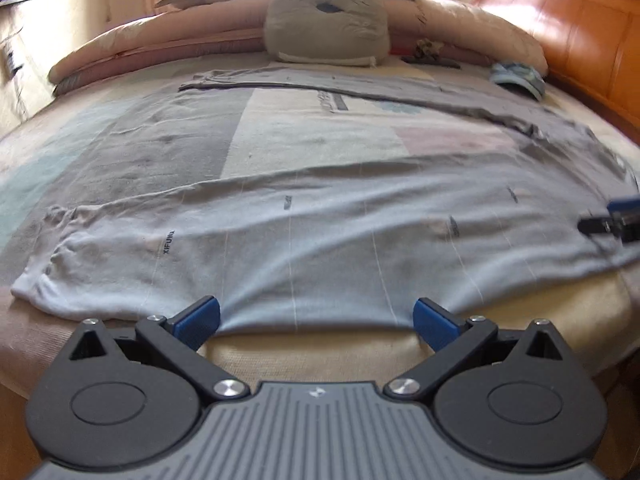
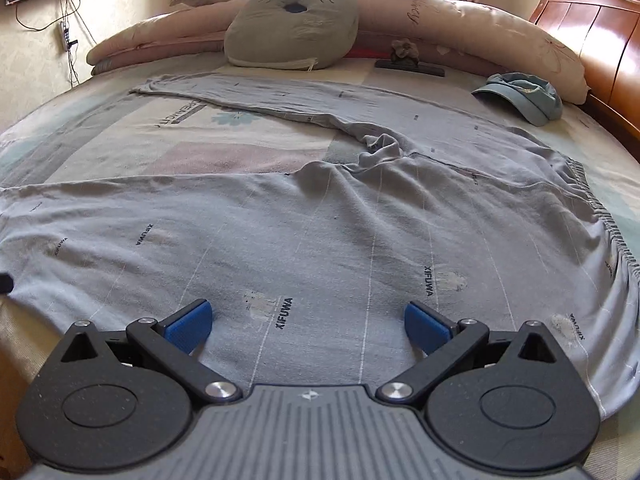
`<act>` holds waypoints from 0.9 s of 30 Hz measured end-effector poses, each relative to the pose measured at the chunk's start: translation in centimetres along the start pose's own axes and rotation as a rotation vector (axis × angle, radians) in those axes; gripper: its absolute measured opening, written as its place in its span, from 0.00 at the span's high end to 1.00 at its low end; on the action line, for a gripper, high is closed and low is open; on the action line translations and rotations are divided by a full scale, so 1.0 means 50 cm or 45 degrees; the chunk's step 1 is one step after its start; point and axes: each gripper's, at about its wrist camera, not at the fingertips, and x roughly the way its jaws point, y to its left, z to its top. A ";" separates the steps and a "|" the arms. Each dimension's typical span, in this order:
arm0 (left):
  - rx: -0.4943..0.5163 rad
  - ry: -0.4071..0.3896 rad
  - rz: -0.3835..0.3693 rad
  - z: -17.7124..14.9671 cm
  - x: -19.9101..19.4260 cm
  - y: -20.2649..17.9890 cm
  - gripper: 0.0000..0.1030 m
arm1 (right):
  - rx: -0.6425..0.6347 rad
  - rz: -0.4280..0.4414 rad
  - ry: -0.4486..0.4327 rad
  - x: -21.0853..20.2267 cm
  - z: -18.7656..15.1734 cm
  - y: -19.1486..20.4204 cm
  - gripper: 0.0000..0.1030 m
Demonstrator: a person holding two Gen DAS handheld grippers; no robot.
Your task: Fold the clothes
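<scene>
Hovering low over the near edge of the bed (image 1: 304, 352), the left claw (image 1: 316, 320) has its blue pads spread wide apart with nothing between them; the hem of the pale grey trousers (image 1: 320, 232) sits just beyond the tips, at lower centre of the left wrist view. The right claw (image 2: 308, 324) is likewise wide apart and empty, poised directly above the fabric near the waistband (image 2: 600, 216), which curves down the right side of its frame. The trousers lie flat across the bed, long axis running left to right across both views, one leg near, the other leg (image 2: 280, 100) angling toward the upper left. The left claw looks nearer the cuff end, the right nearer the waist, so each probably pinches its own end. Farther back sit a blue cap (image 2: 524, 96), a grey plush cushion (image 2: 292, 20) and a rolled pink quilt (image 2: 480, 28). No container is visible.
</scene>
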 end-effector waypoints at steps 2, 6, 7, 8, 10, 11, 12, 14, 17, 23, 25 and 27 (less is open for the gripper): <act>0.011 -0.004 0.007 0.013 -0.002 -0.002 0.01 | -0.001 -0.002 -0.004 0.000 -0.001 0.001 0.00; 0.020 -0.060 -0.043 0.045 0.008 -0.023 0.01 | -0.003 -0.006 -0.011 0.000 -0.002 0.003 0.00; 0.018 -0.063 -0.067 0.049 0.015 -0.032 0.01 | -0.004 -0.008 -0.013 0.000 -0.003 0.003 0.00; 0.017 -0.065 -0.091 0.052 0.022 -0.041 0.01 | -0.005 -0.009 -0.015 0.000 -0.003 0.004 0.00; 0.020 -0.068 -0.126 0.054 0.034 -0.057 0.01 | -0.006 -0.011 -0.019 0.000 -0.004 0.005 0.00; 0.030 -0.065 -0.121 0.048 0.036 -0.062 0.01 | -0.006 -0.012 -0.021 0.000 -0.004 0.005 0.00; 0.040 -0.062 -0.115 0.042 0.038 -0.068 0.01 | -0.007 -0.012 -0.024 0.000 -0.005 0.005 0.00; 0.047 -0.058 -0.110 0.029 0.038 -0.074 0.01 | -0.007 -0.012 -0.030 0.000 -0.007 0.006 0.00; 0.011 -0.068 -0.130 0.006 0.016 -0.061 0.01 | -0.008 -0.012 -0.044 0.000 -0.011 0.006 0.00; 0.037 -0.112 -0.071 0.032 -0.016 -0.068 0.01 | -0.014 -0.007 -0.069 -0.001 -0.016 0.005 0.00; 0.033 -0.161 -0.116 0.053 -0.021 -0.075 0.01 | -0.014 -0.007 -0.071 -0.001 -0.016 0.005 0.00; 0.040 -0.197 -0.167 0.069 -0.017 -0.087 0.01 | -0.014 -0.010 -0.072 -0.001 -0.017 0.007 0.00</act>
